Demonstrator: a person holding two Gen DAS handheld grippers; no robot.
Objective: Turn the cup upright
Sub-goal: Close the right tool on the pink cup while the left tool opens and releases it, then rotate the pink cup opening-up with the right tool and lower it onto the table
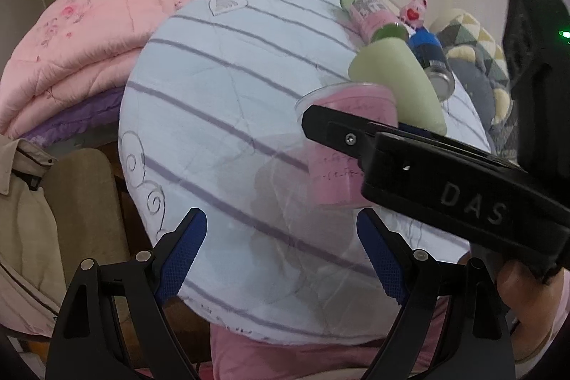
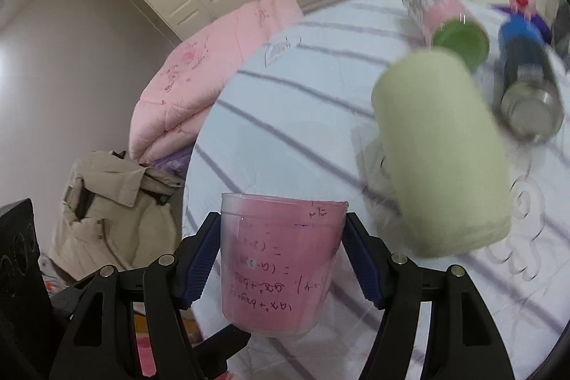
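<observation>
A clear plastic cup with a pink paper lining and handwriting [image 2: 281,259] sits between my right gripper's blue pads, rim up, held above the striped bed. My right gripper [image 2: 281,255] is shut on it. In the left wrist view the same cup [image 1: 342,145] shows behind the right gripper's black body [image 1: 445,180]. My left gripper [image 1: 281,255] is open and empty, low over the striped quilt [image 1: 221,102], to the left of the cup.
A pale green cup [image 2: 441,152] lies on its side on the bed. Behind it lie a pink-and-green bottle [image 2: 449,20] and a blue can [image 2: 527,84]. A folded pink quilt [image 1: 82,52] and a beige jacket [image 2: 114,202] sit at the left.
</observation>
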